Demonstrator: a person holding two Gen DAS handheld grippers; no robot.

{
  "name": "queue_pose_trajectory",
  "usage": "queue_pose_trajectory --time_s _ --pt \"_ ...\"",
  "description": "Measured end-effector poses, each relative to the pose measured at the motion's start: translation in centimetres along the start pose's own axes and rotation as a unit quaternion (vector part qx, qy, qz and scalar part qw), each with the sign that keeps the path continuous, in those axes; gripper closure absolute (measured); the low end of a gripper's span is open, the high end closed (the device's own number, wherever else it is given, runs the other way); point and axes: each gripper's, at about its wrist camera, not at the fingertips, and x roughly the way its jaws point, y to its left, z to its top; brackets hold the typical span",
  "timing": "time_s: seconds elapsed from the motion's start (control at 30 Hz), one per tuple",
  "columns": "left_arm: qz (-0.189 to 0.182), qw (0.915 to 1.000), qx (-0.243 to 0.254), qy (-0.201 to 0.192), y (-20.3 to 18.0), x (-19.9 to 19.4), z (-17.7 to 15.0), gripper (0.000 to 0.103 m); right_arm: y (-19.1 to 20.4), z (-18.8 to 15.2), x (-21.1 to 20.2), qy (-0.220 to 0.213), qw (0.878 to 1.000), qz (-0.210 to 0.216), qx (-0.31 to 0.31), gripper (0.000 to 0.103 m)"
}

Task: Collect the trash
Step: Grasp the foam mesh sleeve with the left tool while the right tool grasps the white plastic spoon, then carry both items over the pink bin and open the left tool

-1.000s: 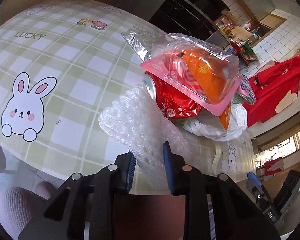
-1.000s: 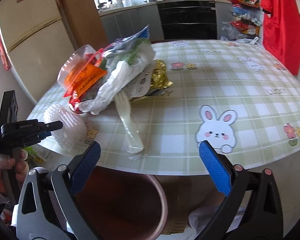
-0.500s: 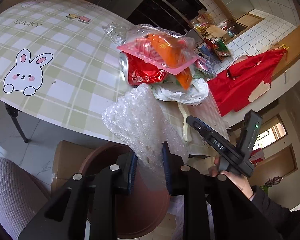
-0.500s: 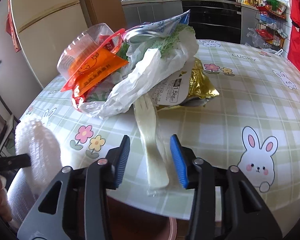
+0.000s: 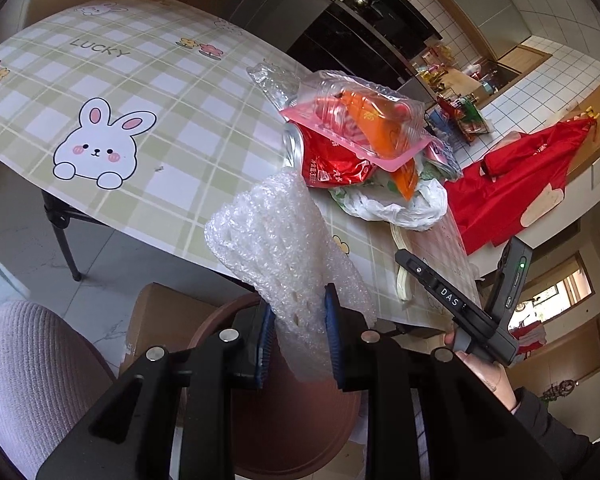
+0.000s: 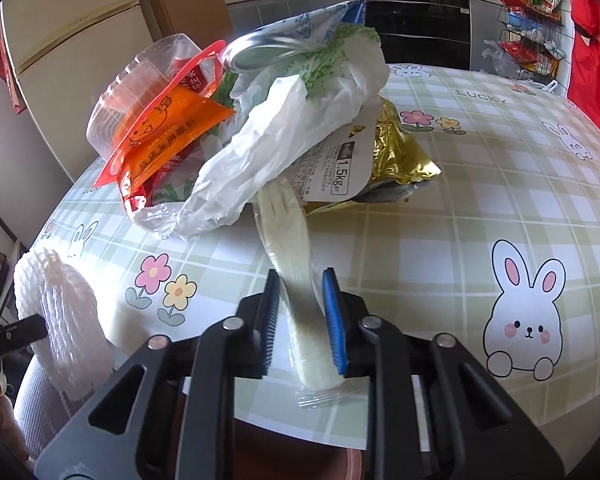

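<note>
Foam wrap point(image 5: 284, 248) above brown bin point(image 5: 300, 420), not inside

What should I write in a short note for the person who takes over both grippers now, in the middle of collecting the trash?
Left gripper: shut on the white foam net, held above the brown bin and not dropped yet.
Right gripper: its jaws have just been closing around the wrapped plastic fork, which lies at the table edge.
Left: release the net into the bin, lift the fork in, then clear the pile: white plastic bag, gold packet, orange sachet, red can.
</note>
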Motion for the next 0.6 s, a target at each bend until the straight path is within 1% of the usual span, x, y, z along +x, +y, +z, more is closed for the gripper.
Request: queue_pose_trajectory --time_s 0.23,0.43,0.5,0.6 --pt "-0.003 0.9999 0.01 0.006 -0.5 -0.3 -0.5 0.08 0.0 -1.1 -2.3 -0.002 1.0 0.009 0.013 0.086" --pt "-0.01 0.9997 0.022 0.006 -1.4 -0.8 -1.0 0.08 -0.4 -3.3 -5.0 -0.007 0.999 0.009 0.038 0.086" --pt "-0.01 0.9995 0.03 0.005 -1.9 -1.1 -1.3 0.08 -0.7 -4.2 -6.4 -0.014 0.998 0.02 0.058 0.086" --pt "-0.005 0.9991 0.041 0.003 -2.8 -1.8 -1.9 0.08 -0.4 -5.2 -8.6 -0.029 0.997 0.033 0.064 0.086"
